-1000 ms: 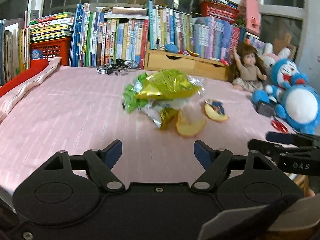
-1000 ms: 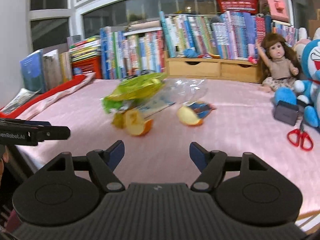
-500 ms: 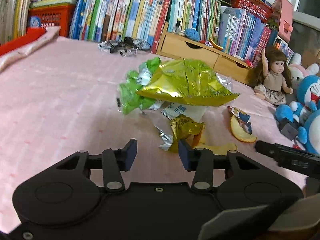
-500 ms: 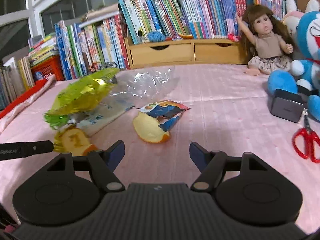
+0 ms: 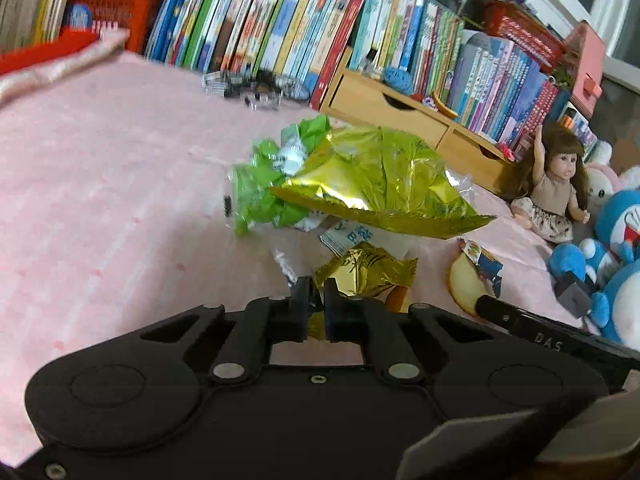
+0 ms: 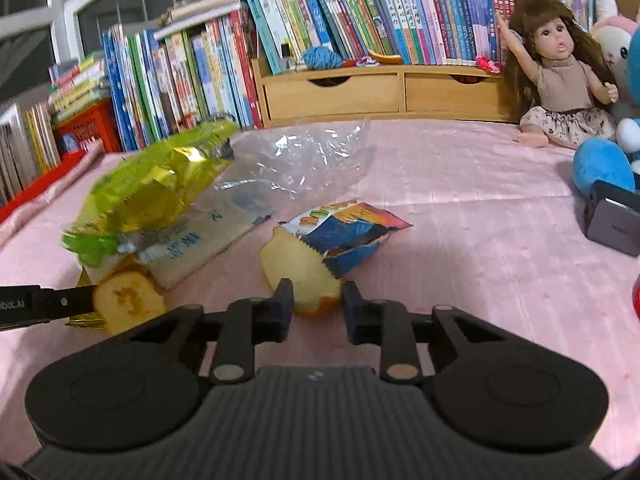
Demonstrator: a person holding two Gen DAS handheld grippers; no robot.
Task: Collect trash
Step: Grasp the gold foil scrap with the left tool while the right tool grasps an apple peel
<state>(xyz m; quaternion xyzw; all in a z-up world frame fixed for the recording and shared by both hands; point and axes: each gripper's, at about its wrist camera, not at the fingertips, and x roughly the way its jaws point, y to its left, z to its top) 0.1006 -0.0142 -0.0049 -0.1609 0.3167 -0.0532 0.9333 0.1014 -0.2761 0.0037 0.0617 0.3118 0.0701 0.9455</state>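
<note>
- Step in hand: the pickup of the first pieces of trash, both hands at once. The litter lies in a loose heap near the middle of the pink-covered worktop.
- The left gripper has its jaws pressed nearly together on a thin edge of the crumpled gold foil wrapper, which sits at the 6 o'clock end of the heap, just below the big yellow-green foil bag.
- The right gripper has its jaws closing around the cut fruit piece; the piece is between them, but whether the pads already press on it I cannot tell.
- A torn blue snack wrapper lies against the fruit piece at its 1 o'clock; a clear plastic bag lies further off at 12 o'clock. A second fruit piece lies at 9 o'clock of the right jaws, touching the foil.
- Next move, as I judge it: finish the right squeeze gently, since soft fruit may slip or crush, then lift both hands straight up. The foil is light and may tear or drag neighbouring wrappers.
- Containers: no bin or trash bag is in view, so the drop-off place is unknown. The wooden drawer unit at 12 o'clock has both drawers shut; a red basket at 10 o'clock holds something I cannot make out.
</note>
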